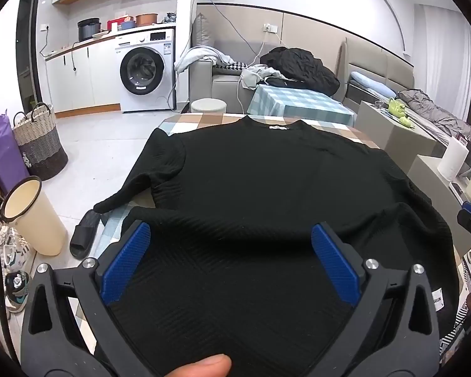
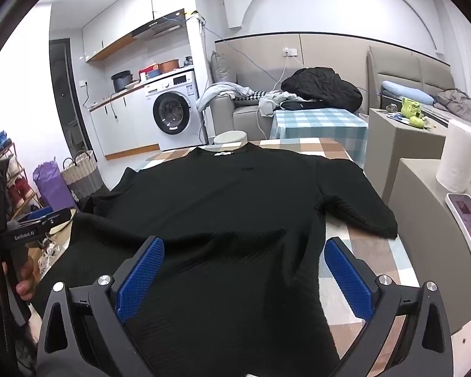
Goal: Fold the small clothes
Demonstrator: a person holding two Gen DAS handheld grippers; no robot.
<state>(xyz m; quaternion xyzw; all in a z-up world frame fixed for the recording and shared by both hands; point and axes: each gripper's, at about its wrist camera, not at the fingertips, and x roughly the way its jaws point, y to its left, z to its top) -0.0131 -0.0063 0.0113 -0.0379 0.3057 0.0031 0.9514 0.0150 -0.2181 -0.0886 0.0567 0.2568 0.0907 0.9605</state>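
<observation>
**Black sweater flat on the bench, both grippers wide open**

Left wrist view first. My left gripper [image 1: 230,242] is spread all the way, blue pads [image 1: 127,260] far apart, nothing pinched. It's tipped down over the near hem of the black sweater [image 1: 267,182], and the fabric runs between the two pads without either one pressing on it. The sweater lies flat on the checkered bench [image 1: 179,122], collar at the far end with a little white label [image 1: 278,128] showing. One sleeve [image 1: 135,188] hangs off the left edge of the bench. On the floor on that side there's a cream bin [image 1: 37,220], a black slipper [image 1: 83,235] and a woven basket [image 1: 39,139]. The washing machine [image 1: 144,72] sits at the back. My thumb tip [image 1: 204,367] pokes in at the bottom edge. My other gripper just peeks in at the far right.

Right wrist view. My right gripper [image 2: 245,260] is released too, jaws as wide as they go, hovering over the near right part of the sweater. The left pad sits over the cloth, the right pad over bare bench beside it. The short right sleeve [image 2: 361,216] lies spread out on the bench. To the right, a paper towel roll [image 2: 458,157] and a phone [image 2: 469,229] rest on a beige ledge. At the left edge I can see my left hand [image 2: 3,279] holding the other gripper's handle.
</observation>
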